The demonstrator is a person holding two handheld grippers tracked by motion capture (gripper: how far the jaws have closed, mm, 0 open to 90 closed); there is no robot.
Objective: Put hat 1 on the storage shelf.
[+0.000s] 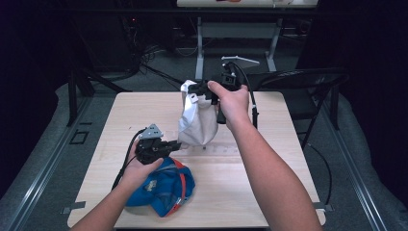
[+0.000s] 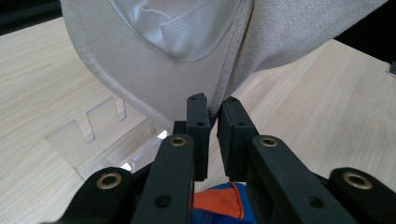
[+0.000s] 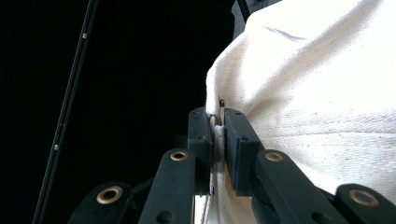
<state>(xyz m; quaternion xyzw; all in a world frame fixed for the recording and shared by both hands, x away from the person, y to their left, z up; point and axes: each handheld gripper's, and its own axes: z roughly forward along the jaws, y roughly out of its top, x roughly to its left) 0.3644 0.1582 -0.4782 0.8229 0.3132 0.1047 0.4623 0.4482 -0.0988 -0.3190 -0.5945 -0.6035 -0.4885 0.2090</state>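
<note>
in the high view a white cap (image 1: 197, 122) hangs above the middle of the wooden table (image 1: 269, 192), stretched between two grippers. the right gripper (image 1: 196, 89) sits at the far top of the cap, its jaws pressed together on the upper edge of the fabric, the person's right hand (image 1: 233, 101) wrapped around its body. the left gripper (image 1: 175, 144) comes in from the near left and pinches the cap's lower edge. a blue cap (image 1: 161, 187) with an orange strip lies on the table just near of the left hand (image 1: 139, 168), toward the near edge. a dark folding chair (image 1: 308, 91) stands beyond the table's far right corner. in the left gripper view the two black jaws are nearly closed on a thin fold of the white cap (image 2: 154, 60) at its stitched rim, which hangs above the tabletop; a clear plastic stand (image 2: 100, 135) lies flat on the wood to the left, and a bit of the blue cap (image 2: 224, 207) shows below the jaws. in the right gripper view the jaws clamp a seam of the white cap (image 3: 317, 102), with cloth squeezed between the pads, against a dark background.
</note>
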